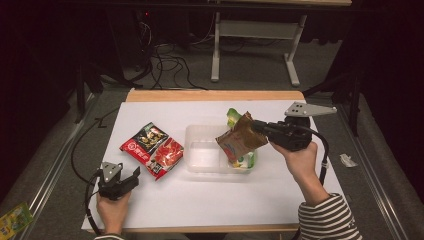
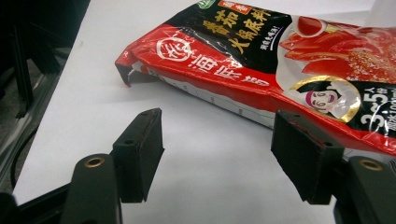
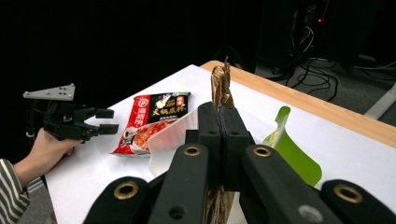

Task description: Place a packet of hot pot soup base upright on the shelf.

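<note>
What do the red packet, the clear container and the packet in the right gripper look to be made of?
Red packet: glossy printed plastic film, judging by the glare and creases. Clear container: thin translucent plastic, the white table showing through it. Brown packet, clamped in the right gripper: crinkled film with a metallic sheen, possibly foil-lined.

Overhead forward-down; two close jaw-level views

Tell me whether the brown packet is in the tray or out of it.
Out, held above it. The right gripper is shut on the brown packet's edge, and the packet hangs over the clear tray, where a green packet already lies.
</note>
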The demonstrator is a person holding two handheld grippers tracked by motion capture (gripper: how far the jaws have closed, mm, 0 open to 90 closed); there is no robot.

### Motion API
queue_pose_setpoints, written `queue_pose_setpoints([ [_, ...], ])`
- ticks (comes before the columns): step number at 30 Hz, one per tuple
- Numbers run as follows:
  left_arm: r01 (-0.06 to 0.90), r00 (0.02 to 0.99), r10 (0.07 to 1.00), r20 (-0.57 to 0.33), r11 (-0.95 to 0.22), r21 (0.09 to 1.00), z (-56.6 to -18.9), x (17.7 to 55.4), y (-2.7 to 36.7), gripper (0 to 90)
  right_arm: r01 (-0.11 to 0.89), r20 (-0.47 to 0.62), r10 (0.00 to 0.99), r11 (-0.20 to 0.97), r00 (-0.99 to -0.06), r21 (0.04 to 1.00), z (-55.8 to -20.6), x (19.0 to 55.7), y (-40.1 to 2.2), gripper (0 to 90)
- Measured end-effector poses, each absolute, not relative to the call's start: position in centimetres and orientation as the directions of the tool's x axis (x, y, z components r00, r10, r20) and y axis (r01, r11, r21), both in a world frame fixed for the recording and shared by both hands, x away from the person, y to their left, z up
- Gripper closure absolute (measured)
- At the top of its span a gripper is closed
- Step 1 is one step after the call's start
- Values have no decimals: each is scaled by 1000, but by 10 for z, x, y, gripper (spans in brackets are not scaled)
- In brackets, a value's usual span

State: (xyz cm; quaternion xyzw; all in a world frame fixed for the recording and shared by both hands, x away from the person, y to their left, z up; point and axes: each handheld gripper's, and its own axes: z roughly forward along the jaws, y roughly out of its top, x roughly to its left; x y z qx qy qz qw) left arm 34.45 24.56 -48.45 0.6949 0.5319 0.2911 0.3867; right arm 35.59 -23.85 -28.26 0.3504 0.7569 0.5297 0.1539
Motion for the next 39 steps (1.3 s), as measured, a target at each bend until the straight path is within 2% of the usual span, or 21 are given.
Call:
queue_pose_setpoints([
  [7,521,264,965,-14,-131,843,-484,345,246,339,323,115,690,178,-714,930,-279,350,-233,900],
  [23,499,251,967,-43,-92,862,-484,343,250,337,338,119,682,198,-722,920,-287,358,-209,900],
  [39,501,253,967,-38,-97,860,-484,343,249,337,379,87,783,198,-616,904,-306,355,-235,897],
])
